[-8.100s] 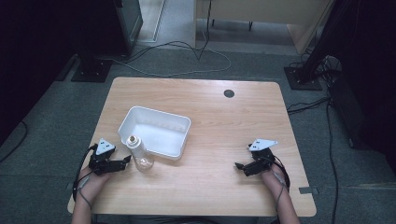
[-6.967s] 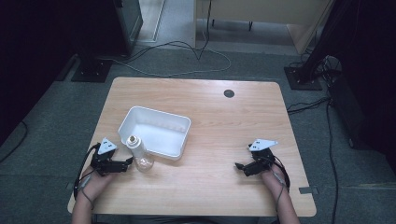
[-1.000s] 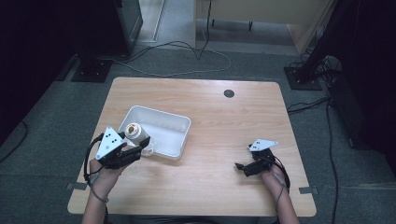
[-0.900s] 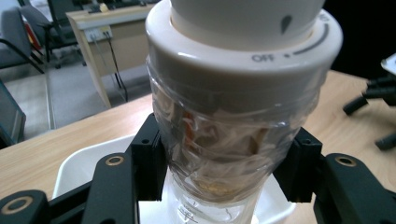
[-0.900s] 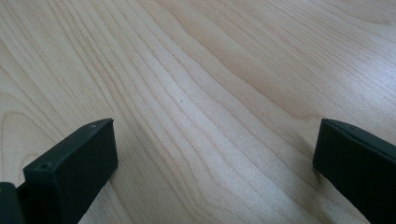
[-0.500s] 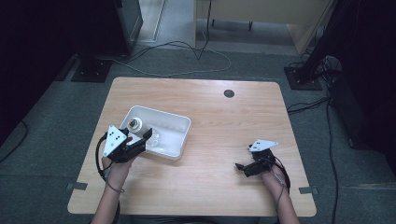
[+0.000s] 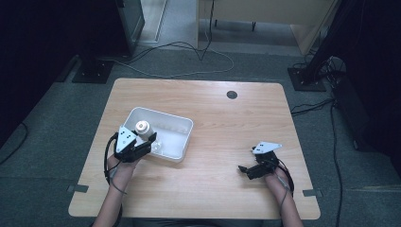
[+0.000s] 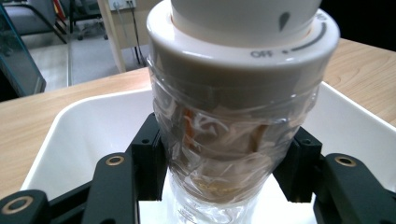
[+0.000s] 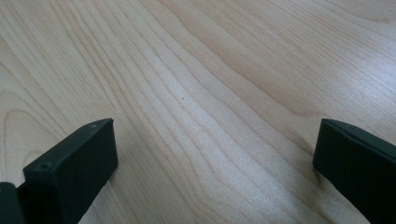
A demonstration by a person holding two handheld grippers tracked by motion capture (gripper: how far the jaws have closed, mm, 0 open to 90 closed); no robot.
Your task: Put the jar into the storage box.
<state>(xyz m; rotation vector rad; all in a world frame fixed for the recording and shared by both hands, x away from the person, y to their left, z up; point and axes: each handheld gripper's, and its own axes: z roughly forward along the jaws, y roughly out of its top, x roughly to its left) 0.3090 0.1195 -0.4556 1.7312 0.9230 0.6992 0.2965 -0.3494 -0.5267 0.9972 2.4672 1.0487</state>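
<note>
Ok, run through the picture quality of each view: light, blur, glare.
High view: table evenly lit, surroundings dark, small things soft. Left gripper view: the bottle sits so close that its cap crops at the top; the word OFF reads sharp, the room behind is blurred, the white bin bright without harsh glare. Right gripper view: wood grain crisp, jaw edges slightly soft.
</note>
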